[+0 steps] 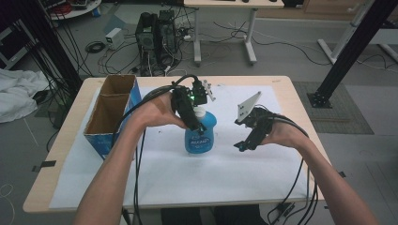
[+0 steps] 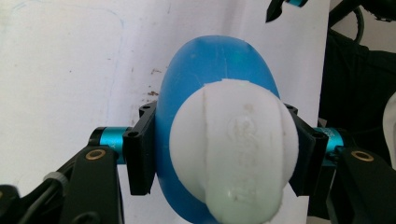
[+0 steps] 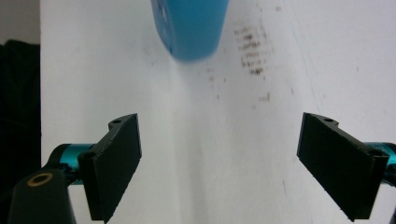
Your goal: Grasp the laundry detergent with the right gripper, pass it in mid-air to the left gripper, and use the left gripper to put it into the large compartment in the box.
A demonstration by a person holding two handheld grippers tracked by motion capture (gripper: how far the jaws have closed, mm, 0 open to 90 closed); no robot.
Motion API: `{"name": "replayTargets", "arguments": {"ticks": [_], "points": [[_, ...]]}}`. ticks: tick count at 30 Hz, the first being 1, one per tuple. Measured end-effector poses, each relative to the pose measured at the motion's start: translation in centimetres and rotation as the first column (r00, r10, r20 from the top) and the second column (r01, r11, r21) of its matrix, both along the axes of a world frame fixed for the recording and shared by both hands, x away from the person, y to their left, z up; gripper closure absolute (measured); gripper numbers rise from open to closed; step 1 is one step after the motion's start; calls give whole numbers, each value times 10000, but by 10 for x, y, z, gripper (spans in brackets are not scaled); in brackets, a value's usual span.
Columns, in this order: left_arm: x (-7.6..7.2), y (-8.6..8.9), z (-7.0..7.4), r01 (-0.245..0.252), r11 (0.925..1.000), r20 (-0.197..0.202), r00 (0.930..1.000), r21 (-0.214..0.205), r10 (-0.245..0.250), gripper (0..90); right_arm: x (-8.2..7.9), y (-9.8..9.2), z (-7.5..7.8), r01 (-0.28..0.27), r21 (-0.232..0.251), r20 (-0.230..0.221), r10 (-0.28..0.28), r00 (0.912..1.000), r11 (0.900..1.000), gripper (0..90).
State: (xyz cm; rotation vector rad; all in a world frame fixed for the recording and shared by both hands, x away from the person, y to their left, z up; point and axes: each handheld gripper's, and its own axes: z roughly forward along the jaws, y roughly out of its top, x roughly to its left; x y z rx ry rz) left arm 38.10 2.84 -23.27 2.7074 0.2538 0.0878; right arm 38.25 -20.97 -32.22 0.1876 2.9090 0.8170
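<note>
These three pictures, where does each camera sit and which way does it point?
High view: above the person's side, looking forward and down on the table; both forearms enter from below.
Left gripper view: rides the left hand-held gripper, looking down on the blue bottle clamped between its black jaws.
Right gripper view: rides the right hand-held gripper, jaws wide apart over white paper.
Shared: all three show the blue bottle.

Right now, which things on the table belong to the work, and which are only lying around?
In use:
- blue bottle, clamped by the left gripper
- right gripper, open, apart from the bottle

Lying about:
- cardboard box
- white sheet on the table
</note>
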Motion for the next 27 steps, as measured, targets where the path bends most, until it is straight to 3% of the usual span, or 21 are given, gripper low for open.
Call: {"name": "replayTargets", "arguments": {"ticks": [4, 5, 8, 15, 16, 18, 23, 24, 27], "points": [[1, 7, 12, -241, 9997, -34, 9997, 5, 241, 384, -1, -14, -3, 269, -231, 153, -266, 9995, 9994, 130], [1, 9, 16, -322, 9995, -19, 9995, -5, 322, 384, -2, -17, -3, 455, -333, -38, -456, 9990, 9984, 130], [1, 13, 24, -511, 9987, 12, 9987, 17, 511, 384, -2, -21, -3, 559, -451, -71, -563, 9984, 9974, 130], [5, 33, 62, -1326, 9912, 104, 9911, 37, 1326, 384, -4, -33, -5, 1078, -732, 34, -1078, 9942, 9915, 130], [5, 33, 62, -1326, 9912, 104, 9911, 37, 1326, 384, -4, -33, -5, 1078, -732, 34, -1078, 9942, 9915, 130], [7, 42, 79, -1659, 9859, 209, 9860, 210, 1654, 385, -4, -34, -9, 1211, -750, 82, -1209, 9926, 9898, 130], [11, 57, 96, -2087, 9779, 268, 9777, 70, 2085, 384, -4, -36, -10, 1291, -753, -17, -1296, 9916, 9888, 130], [14, 69, 106, -2352, 9720, 269, 9716, 5, 2351, 384, -3, -39, -11, 1215, -693, 161, -1207, 9926, 9902, 130], [16, 76, 113, -2544, 9671, 351, 9666, 96, 2539, 384, -4, -42, -11, 1331, -701, 170, -1322, 9911, 9886, 130]]}}
